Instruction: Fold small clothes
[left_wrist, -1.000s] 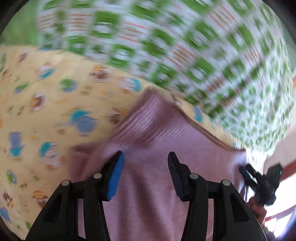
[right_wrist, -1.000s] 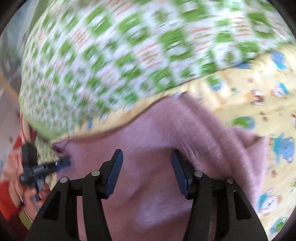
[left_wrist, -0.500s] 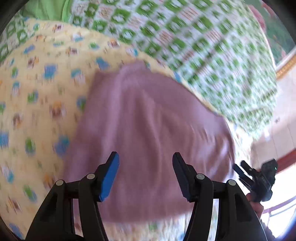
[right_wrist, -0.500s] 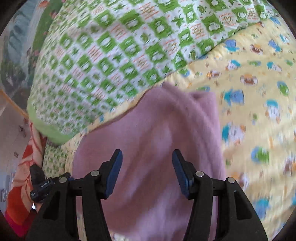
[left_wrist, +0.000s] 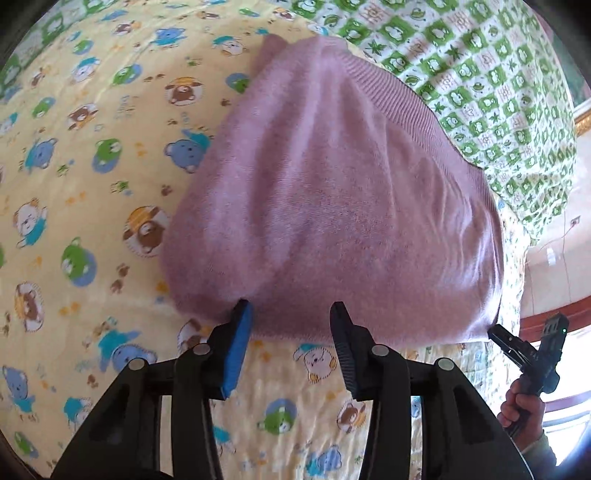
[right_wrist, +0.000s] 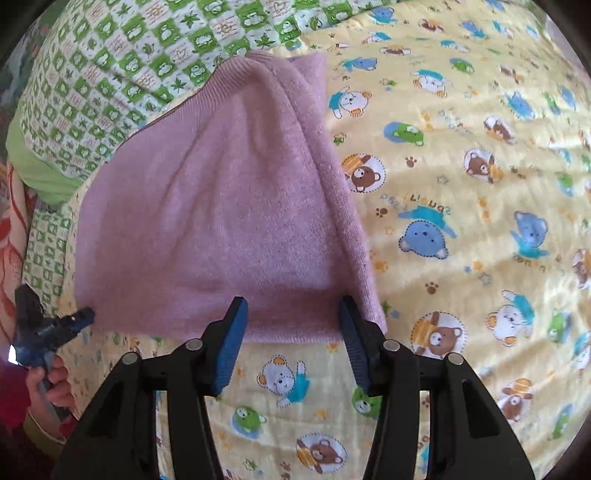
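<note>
Left wrist view is showing the yellow bear-print sheet carrying the folded pink garment, whose near edge is lying just ahead of the left gripper. Its fingers are standing apart and closing with nothing between them. Right gripper fingers are likewise closing, empty, at the garment's near edge.

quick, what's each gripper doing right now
left gripper: jaws closing, nothing held, at the pink garment edge
right gripper: jaws closing, nothing held
</note>
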